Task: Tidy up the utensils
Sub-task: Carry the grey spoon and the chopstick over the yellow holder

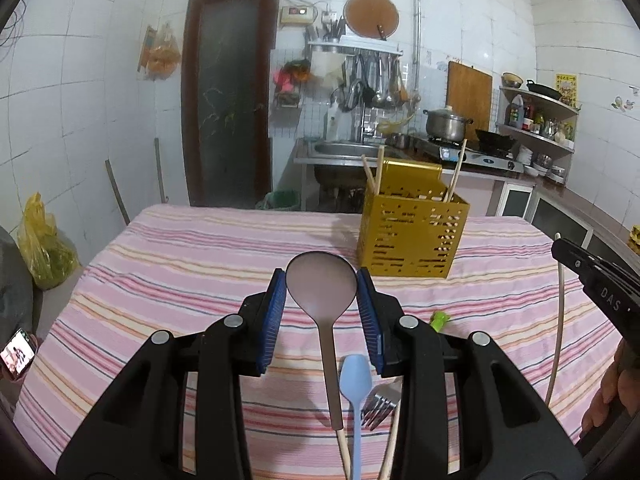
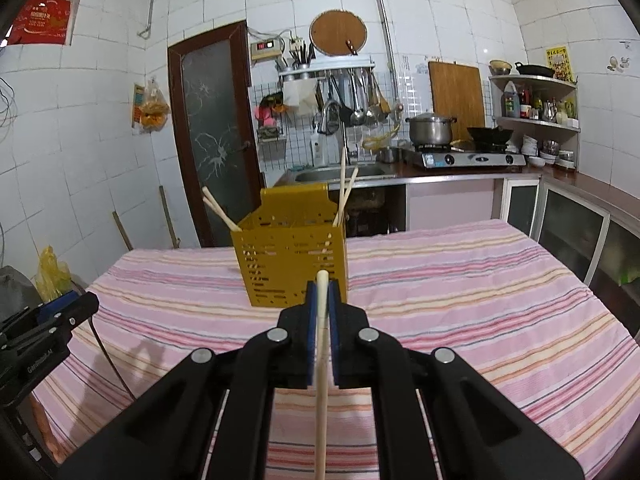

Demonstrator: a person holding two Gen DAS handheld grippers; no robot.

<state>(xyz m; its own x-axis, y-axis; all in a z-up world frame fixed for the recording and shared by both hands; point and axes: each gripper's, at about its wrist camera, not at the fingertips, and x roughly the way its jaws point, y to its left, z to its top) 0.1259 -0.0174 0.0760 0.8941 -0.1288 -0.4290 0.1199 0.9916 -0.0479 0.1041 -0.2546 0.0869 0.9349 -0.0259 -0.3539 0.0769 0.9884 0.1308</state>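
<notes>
In the left wrist view my left gripper (image 1: 321, 286) is open, its blue pads on either side of the bowl of a grey-brown ladle (image 1: 322, 292) lying on the striped cloth. A light blue spoon (image 1: 355, 384), a metal fork (image 1: 380, 404) and wooden chopsticks (image 1: 394, 436) lie below it. A yellow perforated utensil holder (image 1: 412, 236) with several chopsticks stands behind. In the right wrist view my right gripper (image 2: 322, 292) is shut on a pale chopstick (image 2: 321, 360), held in front of the holder (image 2: 290, 262). The right gripper also shows in the left wrist view (image 1: 592, 276).
The table (image 2: 480, 300) has a pink striped cloth. A small green object (image 1: 440, 320) lies right of my left gripper. A phone (image 1: 18, 354) sits at the table's left edge. A kitchen counter with sink and stove (image 2: 468, 158) runs behind.
</notes>
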